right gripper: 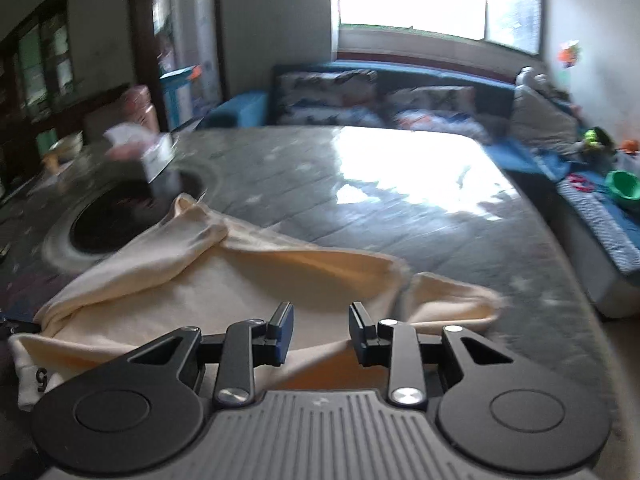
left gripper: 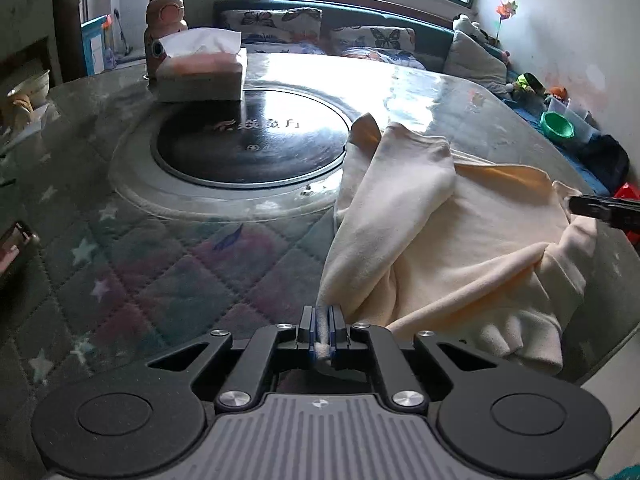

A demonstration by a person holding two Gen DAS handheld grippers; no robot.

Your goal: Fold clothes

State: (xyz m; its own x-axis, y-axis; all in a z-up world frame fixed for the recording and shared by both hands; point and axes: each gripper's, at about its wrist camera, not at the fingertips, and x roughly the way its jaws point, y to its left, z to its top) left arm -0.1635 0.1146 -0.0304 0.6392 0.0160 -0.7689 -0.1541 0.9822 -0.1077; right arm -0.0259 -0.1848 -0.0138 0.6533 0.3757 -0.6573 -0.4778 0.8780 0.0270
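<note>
A cream garment [left gripper: 448, 236] lies rumpled on the glass-topped table [left gripper: 168, 256], one sleeve folded toward the dark round hotplate [left gripper: 252, 136]. My left gripper [left gripper: 323, 318] is shut on a thin edge of the garment, which runs between the pads. In the left wrist view the right gripper's fingers [left gripper: 600, 212] come in from the right edge, over the cloth. In the right wrist view the cream garment [right gripper: 224, 280] spreads ahead. My right gripper [right gripper: 320, 326] stands open above it, nothing between its fingers.
A tissue box [left gripper: 202, 76] and a pink bottle [left gripper: 164, 28] stand at the table's far left, beyond the hotplate. A blue sofa with cushions [left gripper: 360, 36] lines the far wall. A green bowl [left gripper: 557, 124] and toys sit on a low surface at right.
</note>
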